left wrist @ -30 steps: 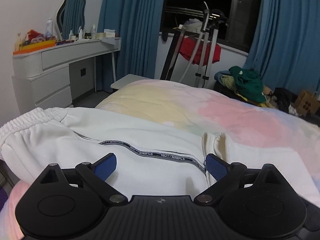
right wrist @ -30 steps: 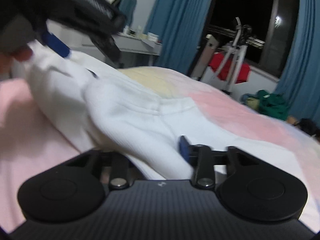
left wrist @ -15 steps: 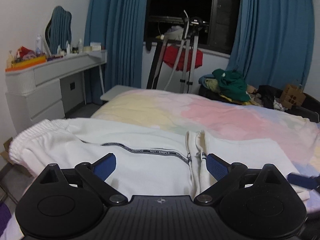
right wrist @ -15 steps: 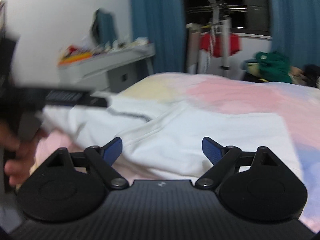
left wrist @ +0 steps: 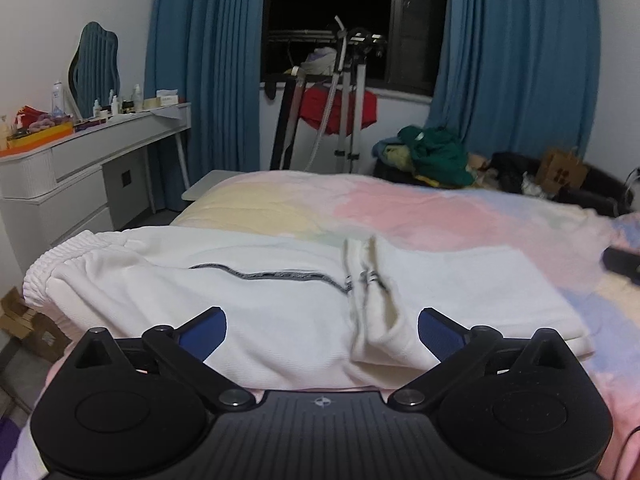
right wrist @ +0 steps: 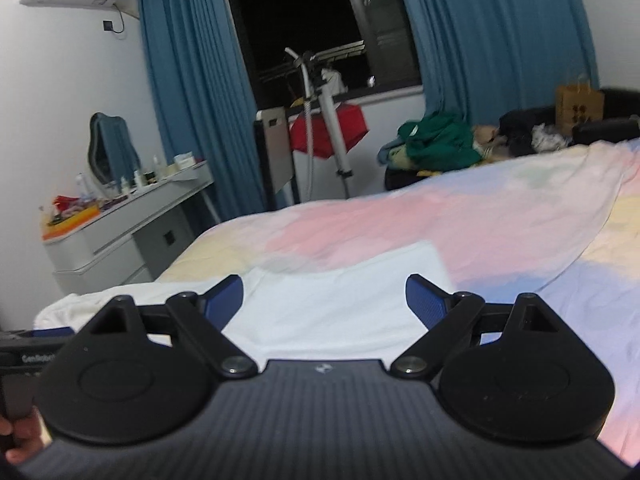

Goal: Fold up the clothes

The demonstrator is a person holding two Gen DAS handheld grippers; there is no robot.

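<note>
Lay folded across the near edge of the pastel bedspread [left wrist: 420, 208], white sweatpants [left wrist: 248, 300], ribbed waistband bunched at nine o'clock over the bed's corner, printed side stripe running toward centre, legs doubled over and reaching out to three o'clock; probably left that way so the next fold could bring one end over the other. Hovered just short of the cloth at six o'clock, left gripper [left wrist: 322, 332], jaws having just been widening to their fullest, nothing between the blue pads, nothing gripped. Farther right, right gripper [right wrist: 324, 300], likewise released, jaws having just been opening, only the flat leg panel lying beyond them, untouched. Glimpsed at eight o'clock in the right view, a hand [right wrist: 16, 444] on the other tool's handle. Seemingly pulled clear to check the fold before regrasping.
</note>
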